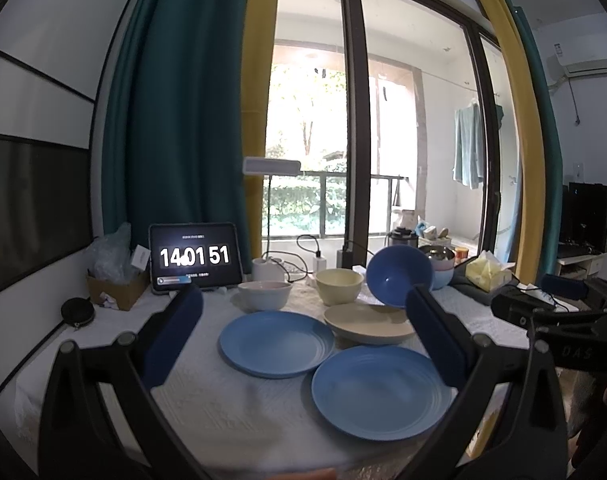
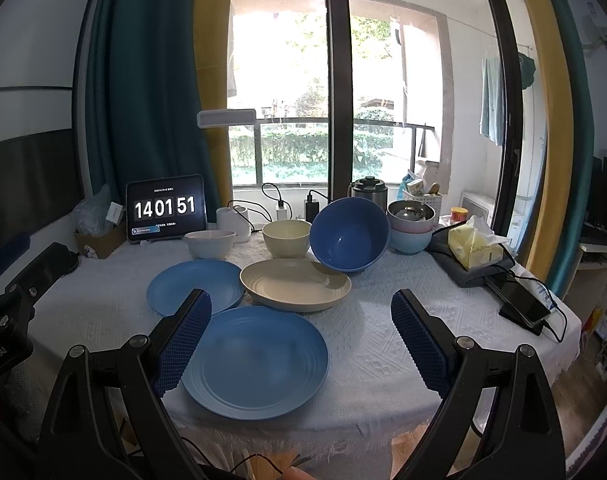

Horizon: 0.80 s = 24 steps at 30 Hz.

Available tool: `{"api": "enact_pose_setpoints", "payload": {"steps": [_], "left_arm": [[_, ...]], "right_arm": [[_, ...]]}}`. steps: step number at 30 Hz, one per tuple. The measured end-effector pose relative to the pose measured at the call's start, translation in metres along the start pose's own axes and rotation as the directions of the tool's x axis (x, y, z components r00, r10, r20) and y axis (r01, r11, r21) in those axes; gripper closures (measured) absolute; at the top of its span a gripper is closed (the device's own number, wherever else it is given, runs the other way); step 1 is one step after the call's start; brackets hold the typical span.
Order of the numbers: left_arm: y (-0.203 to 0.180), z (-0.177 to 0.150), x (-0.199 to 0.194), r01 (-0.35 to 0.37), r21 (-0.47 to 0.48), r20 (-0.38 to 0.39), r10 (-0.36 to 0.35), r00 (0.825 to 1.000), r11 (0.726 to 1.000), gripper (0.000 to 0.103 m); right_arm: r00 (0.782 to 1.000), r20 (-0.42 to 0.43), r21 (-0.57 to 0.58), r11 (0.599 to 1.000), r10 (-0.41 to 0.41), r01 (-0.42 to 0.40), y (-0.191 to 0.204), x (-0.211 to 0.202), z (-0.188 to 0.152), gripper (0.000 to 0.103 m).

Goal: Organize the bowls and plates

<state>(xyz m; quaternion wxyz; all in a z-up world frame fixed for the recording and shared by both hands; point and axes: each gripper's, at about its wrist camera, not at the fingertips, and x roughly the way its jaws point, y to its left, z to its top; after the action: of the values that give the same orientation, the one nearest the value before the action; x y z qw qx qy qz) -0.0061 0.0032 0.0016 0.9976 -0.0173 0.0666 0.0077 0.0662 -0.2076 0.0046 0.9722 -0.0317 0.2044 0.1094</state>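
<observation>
Two grippers: left gripper (image 1: 303, 328) and right gripper (image 2: 301, 340) both spread wide, holding nothing.
Plates: near blue plate (image 2: 255, 360), far blue plate (image 2: 191, 286), beige plate (image 2: 295, 284) mid-table.
Bowls: tilted blue bowl (image 2: 349, 234) behind.
Handling: probably light, rigid, slick; pinch rims.

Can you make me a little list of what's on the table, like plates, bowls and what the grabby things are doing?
plates: near blue plate, far blue plate, beige plate
bowls: white bowl, cream bowl, tilted dark blue bowl leaning on the beige plate's rim, stacked bowls
clock: tablet shows 14 01 51
left gripper: open, empty
right gripper: open, empty
</observation>
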Motion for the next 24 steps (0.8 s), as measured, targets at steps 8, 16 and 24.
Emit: {"api": "enact_pose_setpoints", "payload": {"steps": [8,16,24], "left_arm": [[0.0,0.0,0.0,0.0,-0.001,0.0,0.0,1.0,1.0,0.001],[-0.001,-0.003,0.001,-0.002,0.002,-0.009,0.002,1.0,1.0,0.001],[-0.014,-0.014,0.02,0.008,0.022,-0.071,-0.006,0.997,1.0,0.001]], "right_arm": [[1.0,-0.003,0.007,1.0,0.001,-0.001,-0.001,0.001,-0.002,0.009],[1.0,-0.013,0.014,1.0,0.004,-0.004,-0.002,0.004,-0.002,0.009],[0.998,-0.053,0.034,0.999,0.018,-0.016,-0.009,0.023,-0.009,0.009]]}}
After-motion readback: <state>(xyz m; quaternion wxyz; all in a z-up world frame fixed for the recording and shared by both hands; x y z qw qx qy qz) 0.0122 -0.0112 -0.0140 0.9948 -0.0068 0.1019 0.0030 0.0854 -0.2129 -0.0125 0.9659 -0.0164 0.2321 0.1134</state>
